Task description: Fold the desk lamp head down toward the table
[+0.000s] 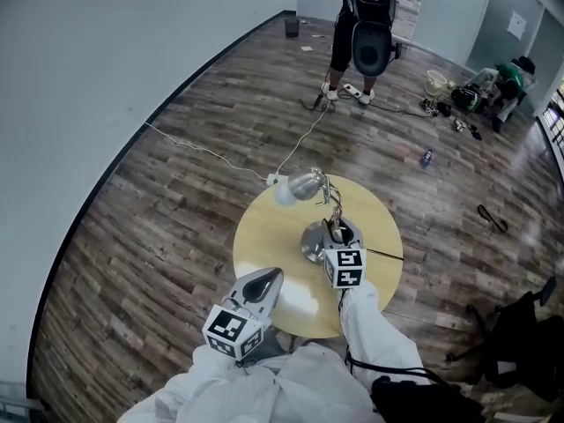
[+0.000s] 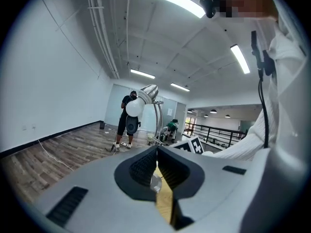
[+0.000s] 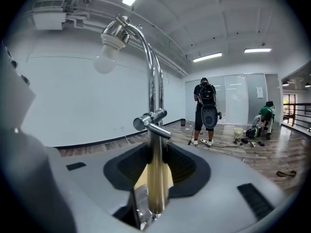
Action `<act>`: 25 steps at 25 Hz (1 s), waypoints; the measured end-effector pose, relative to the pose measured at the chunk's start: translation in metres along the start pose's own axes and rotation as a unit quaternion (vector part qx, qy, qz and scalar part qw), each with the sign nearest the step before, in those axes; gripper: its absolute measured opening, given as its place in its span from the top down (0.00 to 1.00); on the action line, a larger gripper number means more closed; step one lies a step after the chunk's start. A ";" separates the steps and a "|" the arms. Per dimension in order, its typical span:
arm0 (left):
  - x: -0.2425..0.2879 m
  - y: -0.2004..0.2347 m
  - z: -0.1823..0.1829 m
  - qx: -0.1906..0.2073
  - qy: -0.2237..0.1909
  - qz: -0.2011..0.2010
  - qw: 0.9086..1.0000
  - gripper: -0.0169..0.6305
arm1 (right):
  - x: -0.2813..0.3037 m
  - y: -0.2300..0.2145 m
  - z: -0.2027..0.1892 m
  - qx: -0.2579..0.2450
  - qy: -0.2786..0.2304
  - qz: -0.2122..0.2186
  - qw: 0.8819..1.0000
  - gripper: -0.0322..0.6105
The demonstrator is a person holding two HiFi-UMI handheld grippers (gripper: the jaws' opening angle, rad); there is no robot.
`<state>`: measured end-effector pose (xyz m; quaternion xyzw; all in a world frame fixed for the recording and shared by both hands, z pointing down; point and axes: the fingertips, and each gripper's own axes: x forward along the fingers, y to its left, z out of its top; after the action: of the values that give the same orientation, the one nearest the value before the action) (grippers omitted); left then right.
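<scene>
A chrome desk lamp stands on a round yellow table (image 1: 256, 258), its base (image 1: 315, 241) near the middle. The lamp head (image 1: 302, 185) with a white bulb (image 1: 284, 195) is raised and points left. In the right gripper view the bulb (image 3: 104, 64) hangs high on the curved arm (image 3: 154, 76). My right gripper (image 1: 340, 231) is at the lamp's lower stem (image 3: 156, 169), open, with the stem between its jaws and a gap on each side. My left gripper (image 1: 270, 278) is shut and empty over the table's near edge, pointing at the lamp head (image 2: 147, 93).
The lamp's white cable (image 1: 220, 157) runs off the table across the wooden floor. A person (image 1: 363, 25) stands far back, another person (image 1: 509, 76) crouches at the right among scattered items. Dark bags (image 1: 520, 346) lie right of the table.
</scene>
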<state>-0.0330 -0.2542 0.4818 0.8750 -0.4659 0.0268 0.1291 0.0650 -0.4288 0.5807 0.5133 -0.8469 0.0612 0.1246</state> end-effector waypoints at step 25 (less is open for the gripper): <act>0.113 0.010 0.164 0.277 0.045 -0.058 0.958 0.65 | 0.000 0.008 -0.004 -0.007 0.010 0.043 0.999 0.76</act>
<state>0.0102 -0.3917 0.3443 0.9000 -0.3822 0.1861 -0.0959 0.0585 -0.4245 0.5848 0.4745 -0.8675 0.0657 0.1338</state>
